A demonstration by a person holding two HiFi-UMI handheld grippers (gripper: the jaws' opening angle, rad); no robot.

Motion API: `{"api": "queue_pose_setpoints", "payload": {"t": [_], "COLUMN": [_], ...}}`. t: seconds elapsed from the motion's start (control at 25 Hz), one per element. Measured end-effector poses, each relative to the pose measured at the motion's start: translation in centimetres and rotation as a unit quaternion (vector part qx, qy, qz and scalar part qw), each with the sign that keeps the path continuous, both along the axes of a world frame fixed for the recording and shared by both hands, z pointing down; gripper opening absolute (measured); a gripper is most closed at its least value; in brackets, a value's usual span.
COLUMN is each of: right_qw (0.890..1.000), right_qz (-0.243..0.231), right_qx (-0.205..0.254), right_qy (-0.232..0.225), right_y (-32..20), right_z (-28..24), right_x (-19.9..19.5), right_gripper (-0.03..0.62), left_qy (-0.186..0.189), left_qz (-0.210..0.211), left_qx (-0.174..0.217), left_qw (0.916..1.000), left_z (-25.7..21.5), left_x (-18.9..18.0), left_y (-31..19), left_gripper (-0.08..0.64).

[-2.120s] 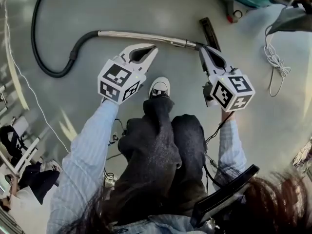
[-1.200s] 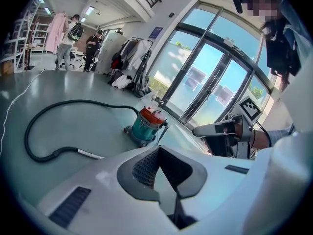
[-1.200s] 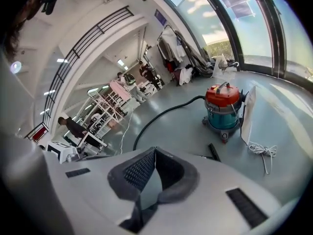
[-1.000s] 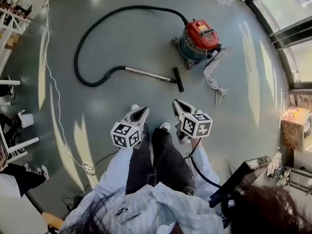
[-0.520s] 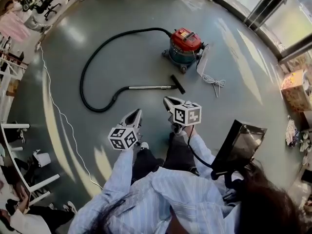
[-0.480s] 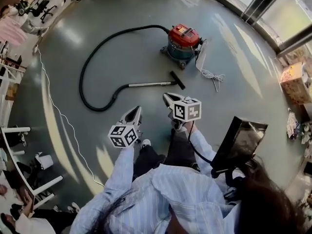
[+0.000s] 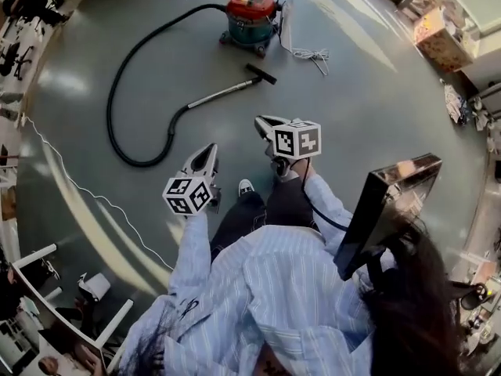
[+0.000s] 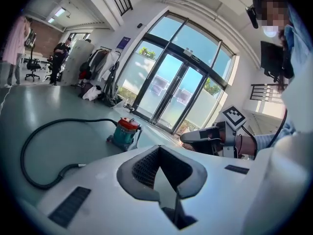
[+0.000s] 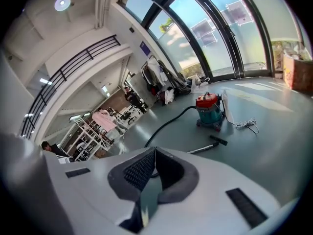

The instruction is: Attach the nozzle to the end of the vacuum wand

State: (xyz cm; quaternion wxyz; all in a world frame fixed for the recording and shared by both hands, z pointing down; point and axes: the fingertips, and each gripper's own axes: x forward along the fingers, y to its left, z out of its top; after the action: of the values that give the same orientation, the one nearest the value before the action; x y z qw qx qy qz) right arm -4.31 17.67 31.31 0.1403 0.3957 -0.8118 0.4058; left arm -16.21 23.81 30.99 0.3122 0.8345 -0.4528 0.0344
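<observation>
The metal wand (image 7: 223, 91) lies on the grey floor, with the black nozzle (image 7: 261, 74) sitting at its far end. The black hose (image 7: 117, 92) loops from the wand to the red and teal vacuum (image 7: 252, 18). Both grippers are held up in the air, well short of the wand. My left gripper (image 7: 210, 149) is shut and empty. My right gripper (image 7: 261, 121) is shut and empty too. In the right gripper view the nozzle (image 9: 218, 140), wand (image 9: 200, 150) and vacuum (image 9: 210, 109) lie far ahead. The left gripper view shows the vacuum (image 8: 126, 131) and the right gripper (image 8: 205, 137).
A white coiled cable (image 7: 309, 53) lies beside the vacuum. A thin white wire (image 7: 78, 186) runs over the floor at the left. A cardboard box (image 7: 438, 37) stands at the upper right. A black panel (image 7: 383, 210) is by the person's right shoulder. Racks and chairs stand at the left edge.
The person has risen from close over the wand, and both shut grippers have lifted away from it. The wand, nozzle and vacuum now look farther off.
</observation>
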Motion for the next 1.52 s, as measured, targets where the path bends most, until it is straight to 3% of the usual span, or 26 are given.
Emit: {"api": "queue_pose_setpoints", "payload": {"t": [0.2,0.52,1.12,1.52], "right_qw": [1.000,0.998,0.996,0.989], "right_qz": [-0.012,-0.022,-0.076,-0.130], "right_qx": [0.009,0.021,0.028,0.042], "right_qy": [0.022,0.046,0.049,0.062], "right_y": [4.7,12.3,25.8,29.4], "right_z": [-0.4,-1.3,-0.6,-0.4], "right_x": [0.3,5.6,17.0,17.1], "right_gripper": [0.008,0.008,0.008,0.008], "left_qy": [0.025,0.022,0.027,0.015], "left_qz": [0.014,0.051,0.011,-0.020], "left_qx": [-0.009,0.009,0.011,0.023], "left_qw": [0.9995,0.9984,0.9995,0.9994], "left_z": [0.5,-1.7,-2.6,-2.9], "left_x": [1.0,8.0,20.7,21.4], "left_y": [3.6,8.4,21.9,25.8], "left_gripper": [0.005,0.005,0.005,0.005]}}
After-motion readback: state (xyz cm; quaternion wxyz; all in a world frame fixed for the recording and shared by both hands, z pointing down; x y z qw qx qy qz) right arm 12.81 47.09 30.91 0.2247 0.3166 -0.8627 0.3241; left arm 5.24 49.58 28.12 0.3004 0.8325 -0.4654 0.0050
